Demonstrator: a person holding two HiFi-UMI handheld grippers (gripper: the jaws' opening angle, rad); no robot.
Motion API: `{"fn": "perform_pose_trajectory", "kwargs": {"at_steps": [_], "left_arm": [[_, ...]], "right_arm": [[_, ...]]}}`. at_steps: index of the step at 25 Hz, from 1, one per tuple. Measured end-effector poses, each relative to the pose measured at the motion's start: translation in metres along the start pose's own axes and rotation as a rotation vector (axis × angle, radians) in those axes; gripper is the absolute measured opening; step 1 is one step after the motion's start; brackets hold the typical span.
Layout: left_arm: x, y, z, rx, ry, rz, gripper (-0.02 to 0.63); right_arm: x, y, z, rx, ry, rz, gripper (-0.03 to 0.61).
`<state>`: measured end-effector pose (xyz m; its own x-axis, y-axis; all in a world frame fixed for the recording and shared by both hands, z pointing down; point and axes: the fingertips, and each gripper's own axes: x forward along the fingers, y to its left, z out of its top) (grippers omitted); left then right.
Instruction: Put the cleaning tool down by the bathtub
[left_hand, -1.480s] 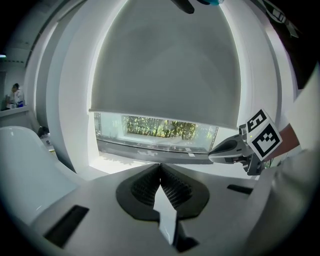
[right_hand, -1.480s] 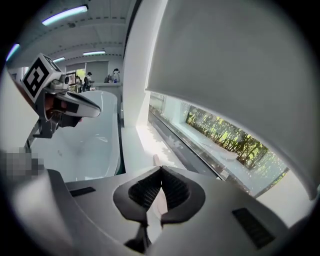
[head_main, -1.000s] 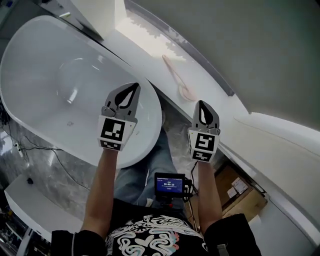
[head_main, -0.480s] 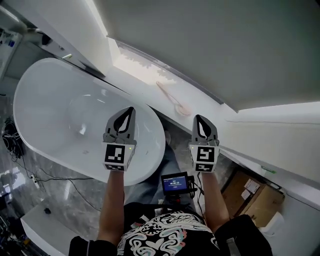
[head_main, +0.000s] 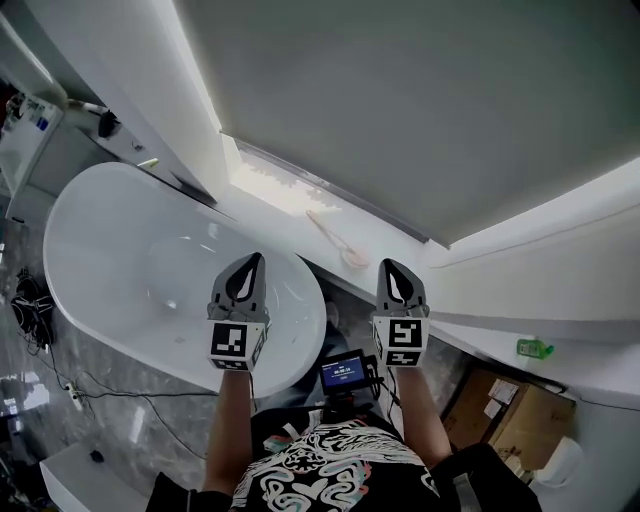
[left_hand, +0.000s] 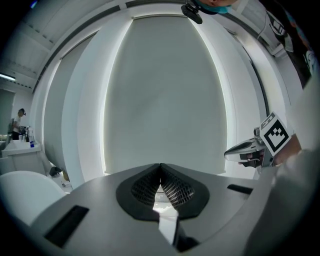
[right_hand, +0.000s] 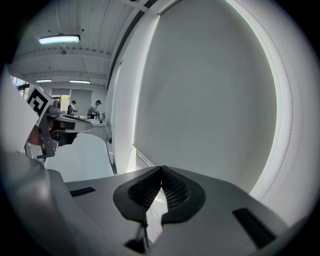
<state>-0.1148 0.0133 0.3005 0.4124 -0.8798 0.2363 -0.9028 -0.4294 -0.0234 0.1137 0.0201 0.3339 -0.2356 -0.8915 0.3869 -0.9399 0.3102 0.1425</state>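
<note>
In the head view I count two hand-held grippers. The left gripper (head_main: 252, 262) is over the near end of the one white oval freestanding bathtub (head_main: 110, 250). The right gripper (head_main: 392, 270) is just right of that end, near the long white window ledge (head_main: 285, 200).

There is one pale pink long-handled cleaning tool (head_main: 333, 238). It lies flat on the ledge beside the tub, apart from both grippers, with its rounded head toward the right gripper. It's too small for me to tell brush from sponge.

Also in this view:
- One grey roller blind (head_main: 400, 100) fills the top.
- One small lit screen (head_main: 343, 371) sits at my operator's chest, text unreadable.
- One brown cardboard box (head_main: 500, 415) at lower right is partly hidden by the ledge.
- The black cables (head_main: 30, 295) at the left edge are cut off.

In the left gripper view the jaws are closed tip to tip with nothing between them. The other gripper shows at right with its marker cube. One distant person (left_hand: 20, 119) is at the far left, tiny.

In the right gripper view the jaws are likewise pressed together and empty. The left gripper is at the left edge, partly cut off, with the tub below it. Two distant people (right_hand: 73, 107) stand behind, too small to describe. The tool appears in neither gripper view.
</note>
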Motion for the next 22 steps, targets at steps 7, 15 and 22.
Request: {"fn": "perform_pose_trajectory", "kwargs": {"at_steps": [7,15,22], "left_arm": [[-0.025,0.013,0.038,-0.005,-0.082,0.060,0.017],[-0.055,-0.001,0.085,0.007,-0.166,0.054,0.017],[-0.069,0.003,0.108,0.020,-0.227,0.056,0.017]], "right_arm": [[-0.031,0.000,0.048,-0.009,-0.098,0.012,0.028],[-0.069,0.000,0.082,0.056,-0.182,-0.003,0.028],[-0.084,0.009,0.112,0.011,-0.234,-0.021,0.028]]}}
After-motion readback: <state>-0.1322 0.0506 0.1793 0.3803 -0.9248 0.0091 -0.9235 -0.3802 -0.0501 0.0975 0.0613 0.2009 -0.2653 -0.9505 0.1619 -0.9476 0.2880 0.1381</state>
